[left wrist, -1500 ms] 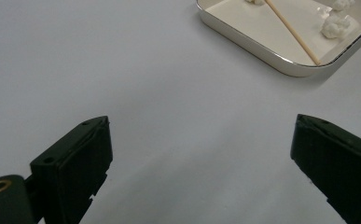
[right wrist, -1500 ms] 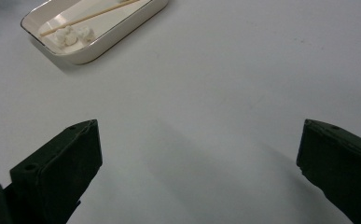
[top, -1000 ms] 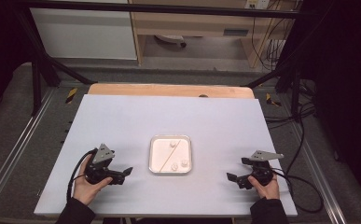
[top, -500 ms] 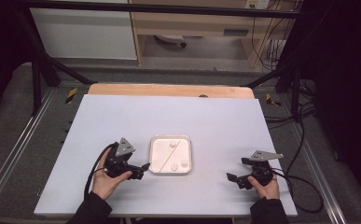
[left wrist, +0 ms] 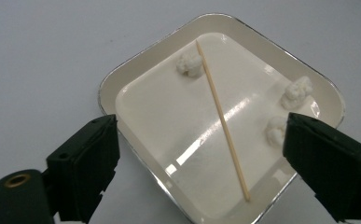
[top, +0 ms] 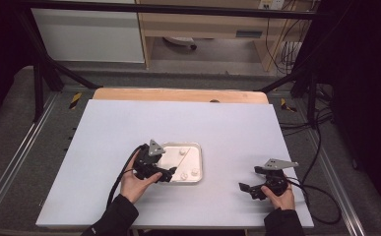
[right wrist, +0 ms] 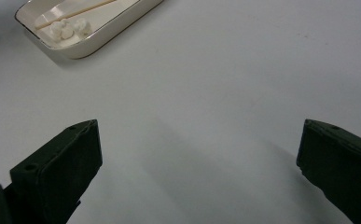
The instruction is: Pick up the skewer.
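Right gripper (top: pixel 251 189) sits near the table's (top: pixel 104 147) front right corner, jaws wide, holding nothing. Left gripper (top: pixel 171 174) is over the tray's (left wrist: pixel 110 79) near-left edge mid-table, jaws just easing in a bit, nothing between them yet. Looks like it's after the wooden skewer (left wrist: pixel 221 116) lying among three white lumps (left wrist: pixel 190 63) — next it needs to line up and drop lower.

No text, label, brand, number or sign is legible on anything near either tool, neither on the table surface nor on the furniture beyond.
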A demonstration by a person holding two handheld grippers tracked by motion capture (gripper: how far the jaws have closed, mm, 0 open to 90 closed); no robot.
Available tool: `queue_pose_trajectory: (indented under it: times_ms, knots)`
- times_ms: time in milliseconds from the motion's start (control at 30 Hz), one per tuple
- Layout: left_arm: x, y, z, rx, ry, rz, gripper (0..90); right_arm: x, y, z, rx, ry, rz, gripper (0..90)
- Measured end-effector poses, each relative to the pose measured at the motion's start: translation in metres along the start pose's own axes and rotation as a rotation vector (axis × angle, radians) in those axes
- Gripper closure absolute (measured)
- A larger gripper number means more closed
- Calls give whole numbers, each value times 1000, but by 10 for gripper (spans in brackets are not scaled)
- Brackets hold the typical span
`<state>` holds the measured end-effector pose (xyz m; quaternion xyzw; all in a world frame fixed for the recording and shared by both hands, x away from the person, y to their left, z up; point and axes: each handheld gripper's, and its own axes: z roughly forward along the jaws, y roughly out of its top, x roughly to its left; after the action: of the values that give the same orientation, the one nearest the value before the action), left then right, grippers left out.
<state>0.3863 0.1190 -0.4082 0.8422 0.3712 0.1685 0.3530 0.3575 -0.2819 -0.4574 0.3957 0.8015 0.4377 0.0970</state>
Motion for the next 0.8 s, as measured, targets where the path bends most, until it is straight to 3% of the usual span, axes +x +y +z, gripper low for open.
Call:
queue_pose_trajectory:
  times_ms: [133,167,467,567,800]
  knots:
    - [-3,2,10,12,5,-14,209,0,0,0,-1,1,-1,7]
    - [-3,2,13,14,-2,-20,269,0,0,0,-2,1,-2,7]
    - [-11,5,29,21,-6,-67,436,0,0,0,3,3,1,7]
    - [-16,6,33,21,-5,-63,527,0,0,0,3,3,-2,7]
    - [-24,4,42,57,-3,-45,649,0,0,0,-1,4,0,7]
